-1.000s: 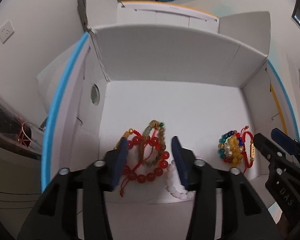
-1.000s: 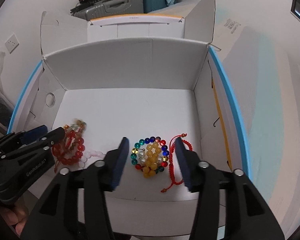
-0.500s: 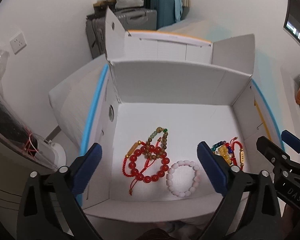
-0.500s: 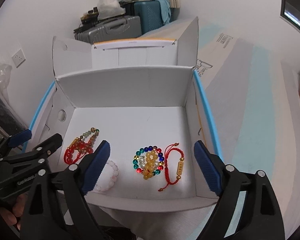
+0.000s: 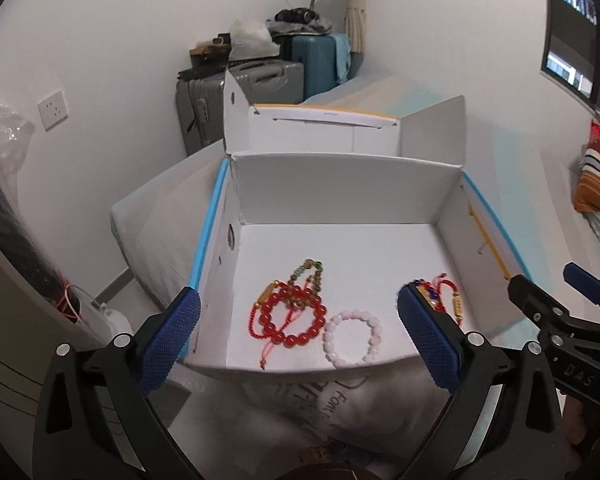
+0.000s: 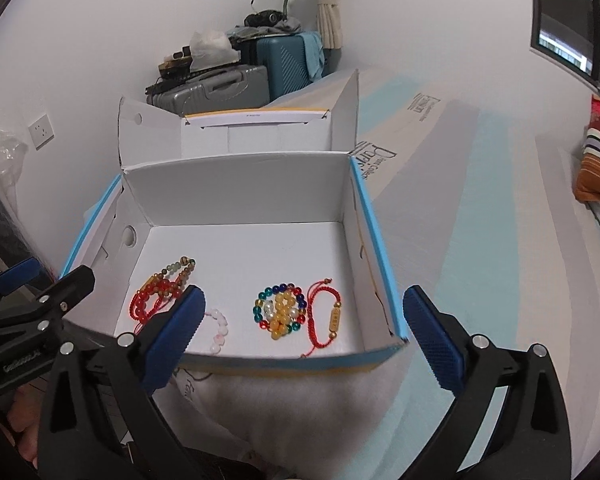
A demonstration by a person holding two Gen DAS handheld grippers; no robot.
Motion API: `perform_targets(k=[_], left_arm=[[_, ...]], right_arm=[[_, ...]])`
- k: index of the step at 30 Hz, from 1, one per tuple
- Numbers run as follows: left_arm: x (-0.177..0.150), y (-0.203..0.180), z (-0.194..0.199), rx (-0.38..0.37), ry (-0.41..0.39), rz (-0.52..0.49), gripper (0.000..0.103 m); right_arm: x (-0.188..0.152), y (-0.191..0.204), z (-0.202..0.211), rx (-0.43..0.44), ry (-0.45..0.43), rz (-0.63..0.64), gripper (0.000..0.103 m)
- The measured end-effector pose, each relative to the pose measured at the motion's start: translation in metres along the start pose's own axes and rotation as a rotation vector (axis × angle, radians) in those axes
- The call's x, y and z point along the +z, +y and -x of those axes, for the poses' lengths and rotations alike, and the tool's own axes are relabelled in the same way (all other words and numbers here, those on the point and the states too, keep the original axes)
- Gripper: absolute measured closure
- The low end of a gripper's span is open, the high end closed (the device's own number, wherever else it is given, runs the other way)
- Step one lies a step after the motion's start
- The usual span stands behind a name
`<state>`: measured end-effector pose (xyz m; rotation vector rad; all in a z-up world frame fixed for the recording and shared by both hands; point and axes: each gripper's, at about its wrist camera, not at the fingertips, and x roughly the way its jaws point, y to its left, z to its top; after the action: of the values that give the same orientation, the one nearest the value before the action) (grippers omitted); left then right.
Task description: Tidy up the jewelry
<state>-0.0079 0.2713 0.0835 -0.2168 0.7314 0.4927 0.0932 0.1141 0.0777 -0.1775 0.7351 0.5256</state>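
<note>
Both our grippers, left (image 5: pixel 298 342) and right (image 6: pixel 302 342), have just spread wide, nothing between. Right view shows the multicolour bracelet (image 6: pixel 281 313) whole (left view hides it behind a pad).

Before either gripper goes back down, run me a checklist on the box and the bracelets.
1. Left gripper open, nothing between the fingers: ok.
2. Right gripper open, nothing held: ok.
3. White box flaps up, floor reachable: ok.
4. Pink bead bracelet lying apart from the red bead bracelet: ok.
5. Red bead bracelet free of the brown bead strand: not ok, they overlap.
6. Red cord bracelet separate from the multicolour bead cluster: cannot tell.
</note>
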Motion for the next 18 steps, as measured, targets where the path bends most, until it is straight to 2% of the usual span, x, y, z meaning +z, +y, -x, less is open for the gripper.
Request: perform_targets(k=[5,10,18], left_arm=[[-0.015,-0.004,0.016,0.001,-0.041,-0.011,0.006],[-0.028,-0.002,0.022,-0.013,-0.048,-0.004,0.006],[-0.04,0.0,0.022,-0.003,-0.047,-0.007,0.006]], right_arm=[[-0.018,-0.007,0.019,-0.016,-0.034,-0.021,0.008],[-0.031,-0.014,0.035,-0.022,-0.059,-0.052,0.008],[-0.042,-0.012,0.036,-0.022,-0.055,-0.052,0.008]])
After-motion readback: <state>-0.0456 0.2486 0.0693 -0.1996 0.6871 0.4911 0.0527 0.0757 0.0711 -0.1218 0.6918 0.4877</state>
